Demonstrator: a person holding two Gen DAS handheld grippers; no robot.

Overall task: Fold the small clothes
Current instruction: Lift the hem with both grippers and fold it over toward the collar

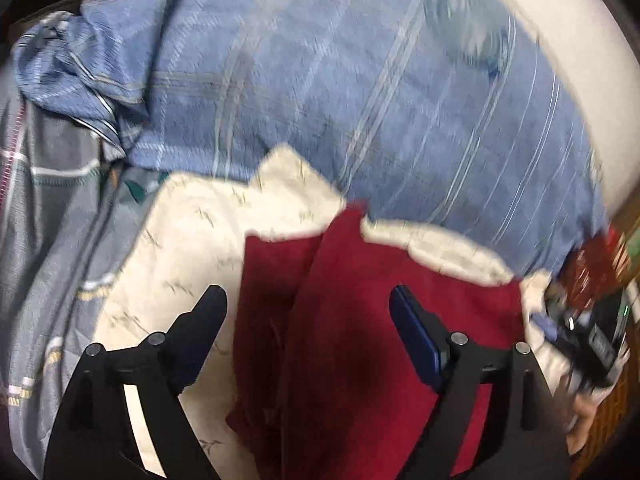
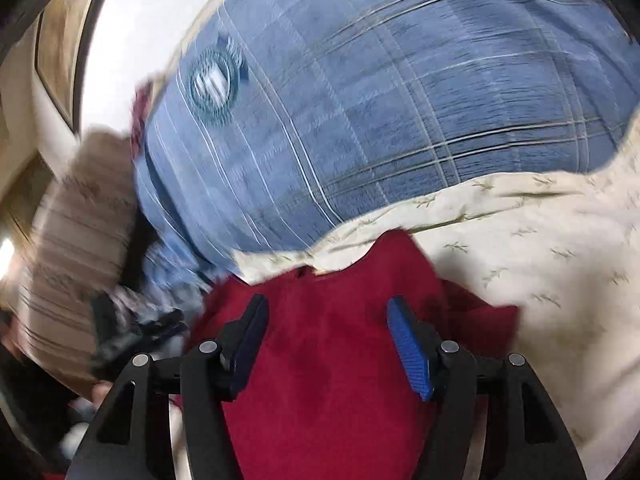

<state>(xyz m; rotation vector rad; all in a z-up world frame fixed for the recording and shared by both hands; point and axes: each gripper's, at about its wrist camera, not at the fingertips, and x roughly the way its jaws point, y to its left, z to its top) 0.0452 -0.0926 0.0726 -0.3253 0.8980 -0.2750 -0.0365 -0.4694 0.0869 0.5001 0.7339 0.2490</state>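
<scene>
A dark red garment (image 1: 360, 320) lies folded on a cream printed sheet (image 1: 188, 240). My left gripper (image 1: 306, 294) hangs open just above the red cloth, its pads clear of it. In the right wrist view the same red garment (image 2: 332, 360) fills the lower middle. My right gripper (image 2: 326, 304) is open over it, nothing pinched between its blue pads. At the right edge of the left wrist view the other gripper's body (image 1: 592, 332) shows, blurred.
A large blue plaid pillow (image 1: 340, 92) lies behind the garment, also seen as blue plaid pillow (image 2: 380, 120). Grey plaid bedding (image 1: 48, 220) bunches on the left. A beige striped cloth (image 2: 76, 240) and a white wall (image 2: 132, 40) lie to the left in the right wrist view.
</scene>
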